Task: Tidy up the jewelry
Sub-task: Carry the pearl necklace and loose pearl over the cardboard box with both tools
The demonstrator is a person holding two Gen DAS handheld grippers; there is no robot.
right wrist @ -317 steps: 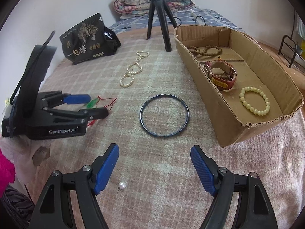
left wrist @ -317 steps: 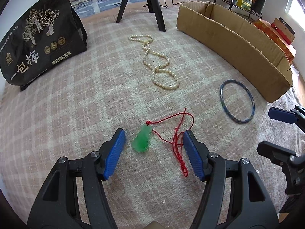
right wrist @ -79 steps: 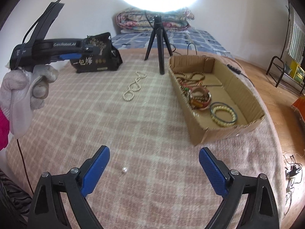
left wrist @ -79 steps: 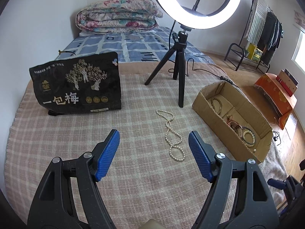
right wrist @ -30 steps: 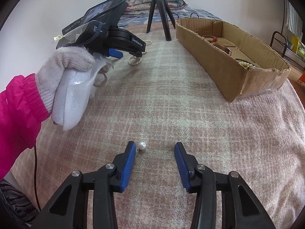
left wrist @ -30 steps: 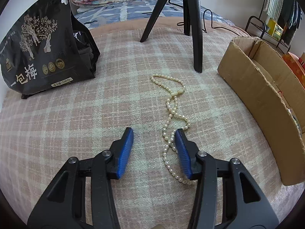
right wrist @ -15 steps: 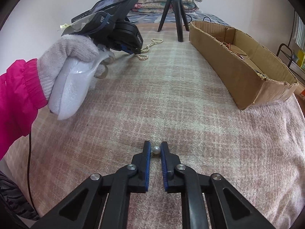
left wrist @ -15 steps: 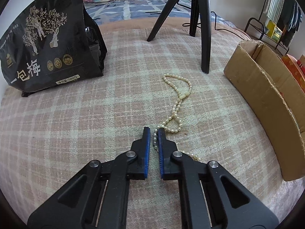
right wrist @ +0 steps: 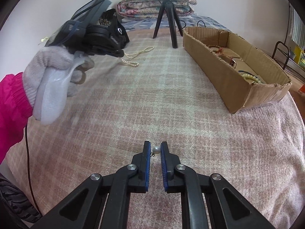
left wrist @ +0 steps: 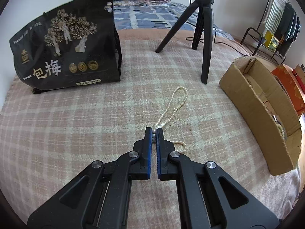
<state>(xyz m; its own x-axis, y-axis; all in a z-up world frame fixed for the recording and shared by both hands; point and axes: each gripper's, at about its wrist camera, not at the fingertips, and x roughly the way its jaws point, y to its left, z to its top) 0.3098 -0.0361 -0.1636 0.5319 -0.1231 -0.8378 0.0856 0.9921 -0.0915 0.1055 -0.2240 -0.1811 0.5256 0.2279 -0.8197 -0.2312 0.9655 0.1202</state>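
Note:
My left gripper [left wrist: 154, 131] is shut on a pearl necklace [left wrist: 172, 107]; a few beads sit pinched between its blue pads, and the strand stretches taut from the tips to a loop on the pink plaid blanket. In the right wrist view the same necklace [right wrist: 133, 55] trails from the left gripper [right wrist: 120, 53], held by a gloved hand [right wrist: 53, 76]. My right gripper [right wrist: 155, 149] is shut on a single loose pearl [right wrist: 156, 149] with a small hook, at blanket level. The cardboard box [right wrist: 225, 76] with several bracelets stands on the right.
A black printed bag [left wrist: 63, 51] stands at the back left. A black tripod [left wrist: 204, 38] stands behind the necklace, near the box [left wrist: 257, 105]. A pink sleeve [right wrist: 11, 105] fills the left edge. Folded quilts [right wrist: 156, 5] lie at the far end.
My left gripper has shut on the necklace and lifted, pulling the strand straight. My right gripper has shut on the loose pearl and stayed in place.

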